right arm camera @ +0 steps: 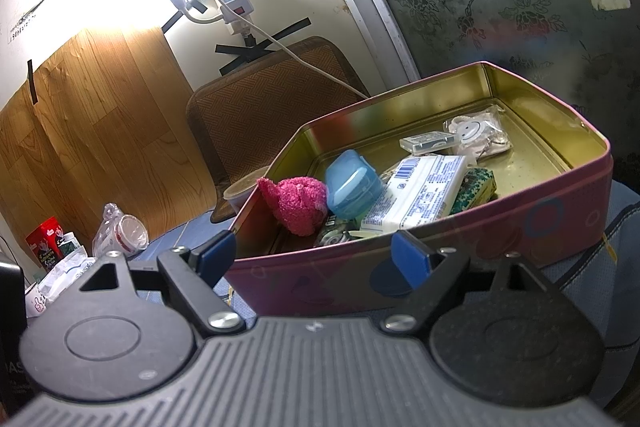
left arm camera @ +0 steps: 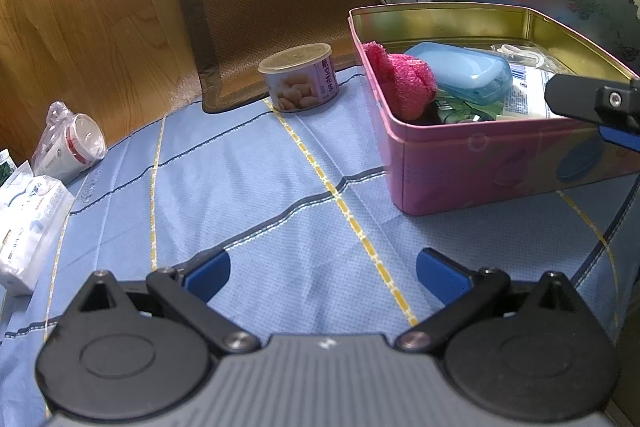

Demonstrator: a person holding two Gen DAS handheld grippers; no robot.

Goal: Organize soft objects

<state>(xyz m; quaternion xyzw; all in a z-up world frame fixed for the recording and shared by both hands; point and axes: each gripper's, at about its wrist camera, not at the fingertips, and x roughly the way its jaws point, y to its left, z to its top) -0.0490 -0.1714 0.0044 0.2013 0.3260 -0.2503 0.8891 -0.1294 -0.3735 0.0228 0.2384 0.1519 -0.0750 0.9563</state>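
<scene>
Fuzz is your target: the pink fluffy bundle (right arm camera: 296,205) sits in the pink tin's (right arm camera: 520,227) near-left corner, against the blue case (right arm camera: 352,187). It looks light and squashy, so pinch its bulging middle. Your right gripper (right arm camera: 314,255) and left gripper (left arm camera: 322,269) both hang spread wide, holding nothing.

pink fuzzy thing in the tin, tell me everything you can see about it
The pink fuzzy thing is a bright magenta, nubbly soft bundle, like chenille cloth or a sock, bunched into a rounded lump with one floppy end sticking up. It lies inside the pink tin, in a near corner against the wall, touching the blue plastic case. Neither gripper touches it.
</scene>
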